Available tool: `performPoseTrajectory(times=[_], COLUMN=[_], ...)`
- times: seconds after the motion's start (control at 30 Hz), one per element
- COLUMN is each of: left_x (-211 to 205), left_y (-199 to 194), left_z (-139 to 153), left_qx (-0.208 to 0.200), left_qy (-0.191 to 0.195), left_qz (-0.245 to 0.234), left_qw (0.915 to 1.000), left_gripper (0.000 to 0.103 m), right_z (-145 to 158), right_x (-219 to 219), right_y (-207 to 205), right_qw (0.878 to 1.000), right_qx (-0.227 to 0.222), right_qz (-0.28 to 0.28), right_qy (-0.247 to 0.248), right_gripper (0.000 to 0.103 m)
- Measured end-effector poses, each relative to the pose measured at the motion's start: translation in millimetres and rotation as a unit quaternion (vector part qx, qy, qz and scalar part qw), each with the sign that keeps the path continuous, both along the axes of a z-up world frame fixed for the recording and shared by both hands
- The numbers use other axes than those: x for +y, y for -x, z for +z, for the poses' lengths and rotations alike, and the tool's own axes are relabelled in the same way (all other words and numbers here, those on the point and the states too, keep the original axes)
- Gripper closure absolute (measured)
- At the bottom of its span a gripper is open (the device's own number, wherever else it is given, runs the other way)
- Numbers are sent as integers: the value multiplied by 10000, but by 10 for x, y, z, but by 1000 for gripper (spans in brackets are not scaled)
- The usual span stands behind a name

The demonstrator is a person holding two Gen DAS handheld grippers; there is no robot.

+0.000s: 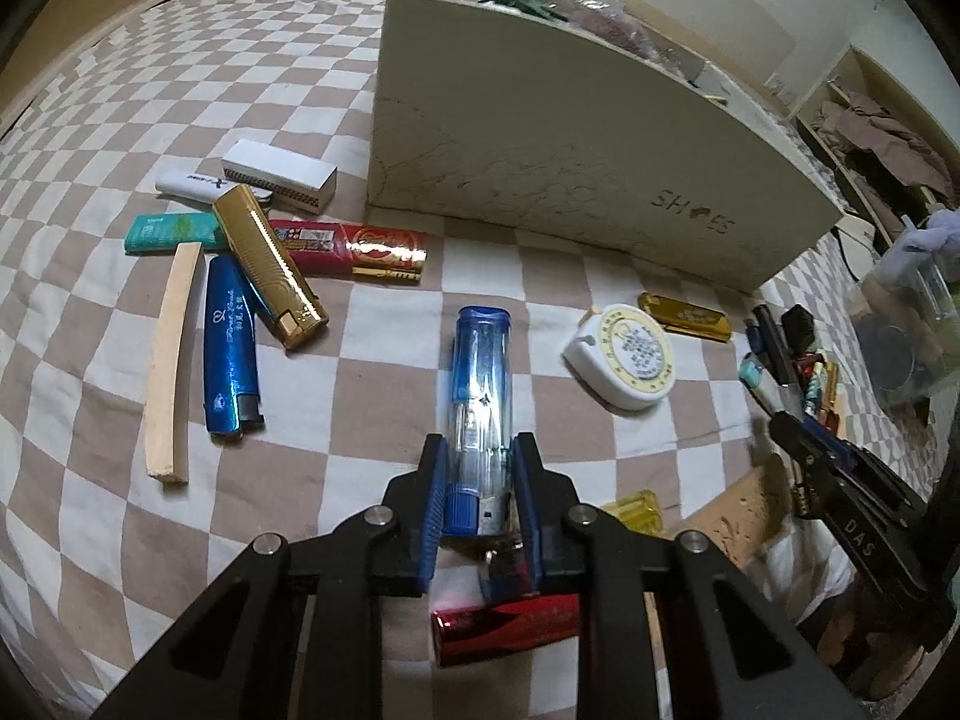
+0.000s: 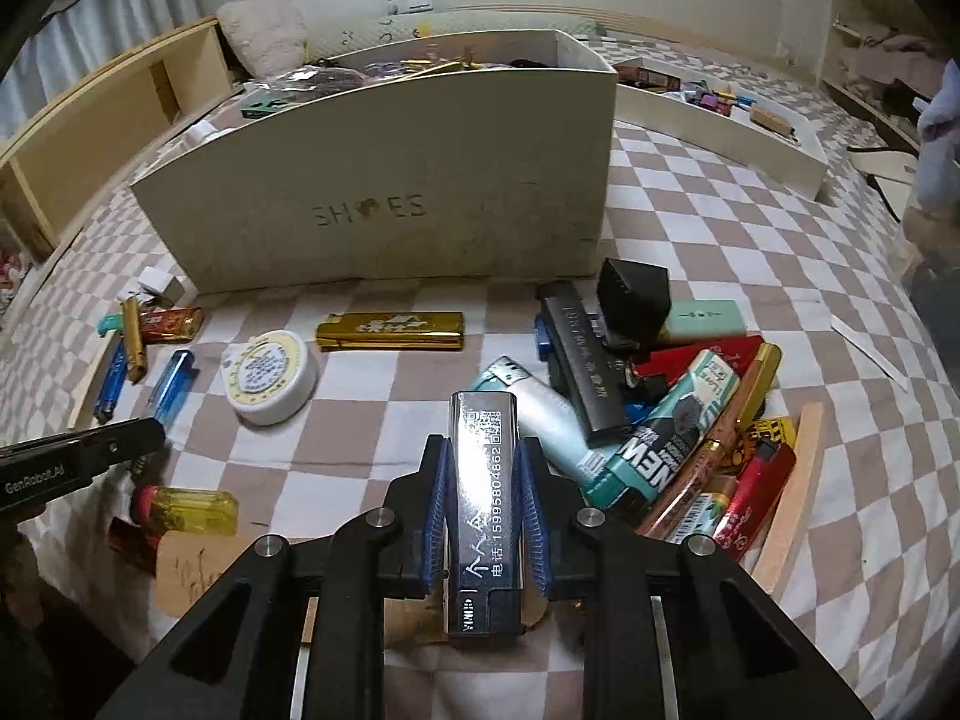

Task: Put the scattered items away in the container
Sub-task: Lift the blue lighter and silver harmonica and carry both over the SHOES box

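Checkered bedding [image 1: 120,120] carries scattered lighters before the cream shoe box [image 1: 570,180]. Left tool [image 1: 479,468] is clamped on a clear blue lighter [image 1: 480,372] pointing toward the box; right tool [image 2: 485,483] is clamped on a dark printed lighter [image 2: 483,480], beside a heap of lighters [image 2: 678,438].

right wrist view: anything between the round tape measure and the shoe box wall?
Nothing. In the right wrist view, only bare checkered cloth lies between the tape measure and the shoe box.
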State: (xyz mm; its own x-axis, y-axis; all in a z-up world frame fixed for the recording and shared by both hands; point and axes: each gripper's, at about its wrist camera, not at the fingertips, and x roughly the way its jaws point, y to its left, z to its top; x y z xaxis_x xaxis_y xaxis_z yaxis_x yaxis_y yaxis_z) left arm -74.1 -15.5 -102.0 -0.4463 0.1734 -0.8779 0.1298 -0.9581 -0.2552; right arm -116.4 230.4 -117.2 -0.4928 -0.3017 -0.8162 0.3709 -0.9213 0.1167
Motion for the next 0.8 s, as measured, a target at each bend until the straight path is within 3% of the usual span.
performPoseTrajectory(times=[0.53, 0.8], left_x=[320, 335], left_y=[-49, 48], left_z=[272, 509], left_qx=[517, 747], left_qy=[8, -261], left_qz=[-570, -688], left_qw=[9970, 9945], left_gripper=[81, 81], right_z=[185, 428], right_x=[4, 24], right_y=[-33, 29], right_qw=[9986, 9959], right_qx=[89, 199], right_qz=[104, 165], right_qy=[516, 861], right_gripper=[78, 78])
